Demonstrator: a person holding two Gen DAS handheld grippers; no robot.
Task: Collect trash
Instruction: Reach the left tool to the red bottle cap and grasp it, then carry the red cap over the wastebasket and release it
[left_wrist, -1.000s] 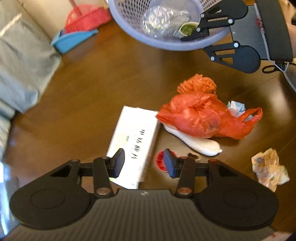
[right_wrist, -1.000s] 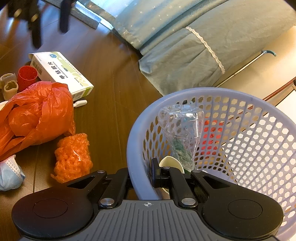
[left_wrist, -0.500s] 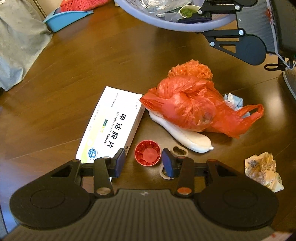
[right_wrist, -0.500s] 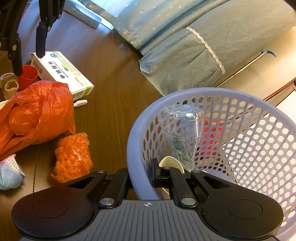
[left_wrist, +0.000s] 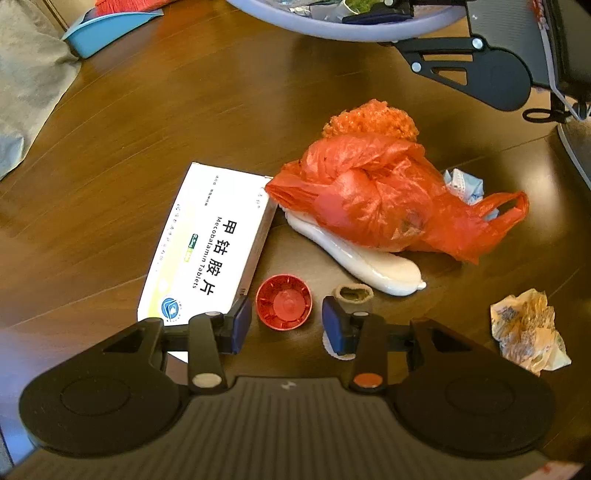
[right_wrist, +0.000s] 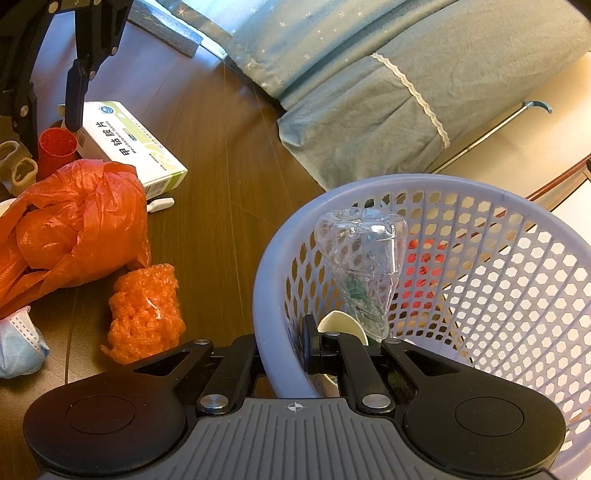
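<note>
A red bottle cap (left_wrist: 283, 301) lies open side up on the wooden floor, between the tips of my open left gripper (left_wrist: 284, 325). Beside it lie a white tablet box (left_wrist: 207, 243), a red plastic bag (left_wrist: 376, 199), a white foam piece (left_wrist: 373, 262) and a crumpled paper wad (left_wrist: 528, 328). My right gripper (right_wrist: 284, 350) is shut on the rim of the lilac mesh basket (right_wrist: 443, 192), one finger inside and one outside. A crushed clear bottle (right_wrist: 364, 254) stands in the basket.
An orange foam-net lump (right_wrist: 146, 310) and a blue face mask (right_wrist: 16, 343) lie left of the basket. A small tan ring (left_wrist: 352, 293) sits by the cap. Blue-grey bedding (right_wrist: 388, 92) lies behind; a blue dustpan (left_wrist: 107, 29) is at the far left.
My left gripper has come down and back toward the red cap, which now sits between its open tips. The right gripper and the basket have stayed still.
</note>
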